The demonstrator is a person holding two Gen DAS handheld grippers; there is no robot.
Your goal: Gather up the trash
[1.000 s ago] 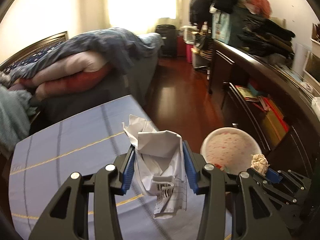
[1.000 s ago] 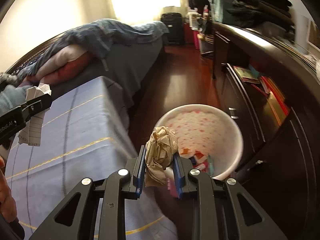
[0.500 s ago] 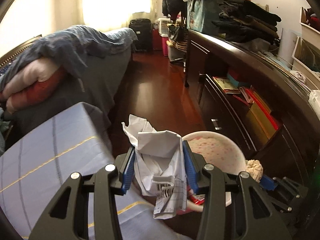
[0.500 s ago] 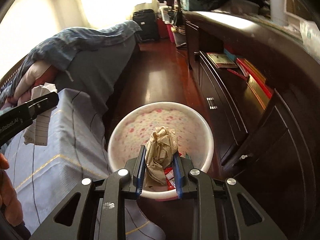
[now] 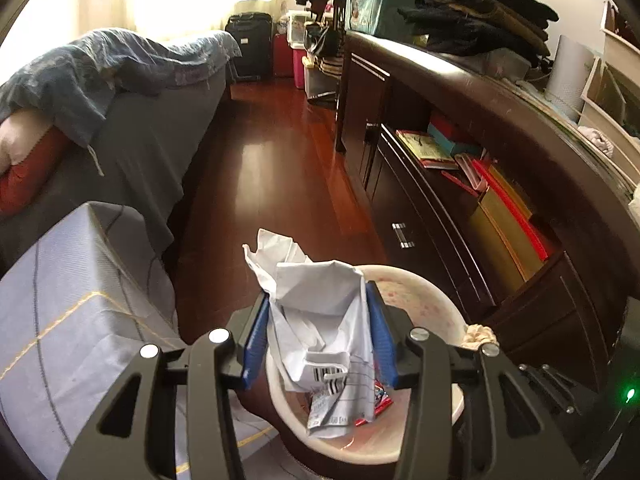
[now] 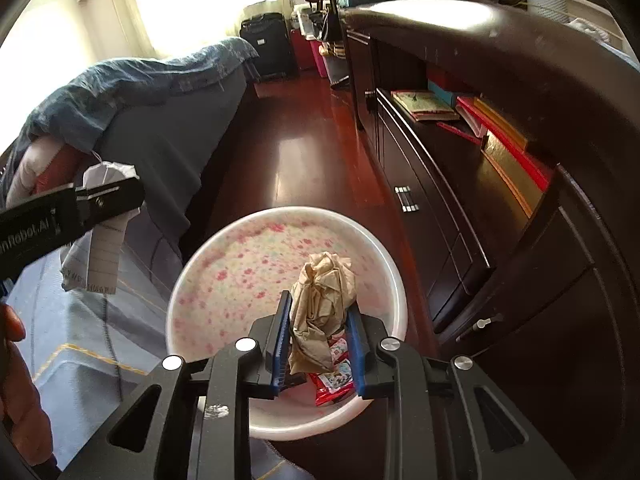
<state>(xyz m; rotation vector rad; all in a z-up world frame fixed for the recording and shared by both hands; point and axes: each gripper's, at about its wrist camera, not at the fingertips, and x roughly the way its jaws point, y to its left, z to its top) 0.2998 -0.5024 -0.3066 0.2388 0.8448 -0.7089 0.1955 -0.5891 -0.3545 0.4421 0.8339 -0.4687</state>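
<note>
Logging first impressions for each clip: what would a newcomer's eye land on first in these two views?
Probably the crumpled white paper clamped in the left hand-held gripper, filling the middle of its view just above the bin. Next, the brown paper wad pinched in the right hand-held gripper over the pink-speckled white bin, which stands on the red-brown floor between the bed and the dark dresser; red wrappers lie inside.

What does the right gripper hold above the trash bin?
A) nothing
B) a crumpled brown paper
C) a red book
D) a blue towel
B: the right gripper is shut on a crumpled brown paper, which hangs over the open trash bin.
</note>
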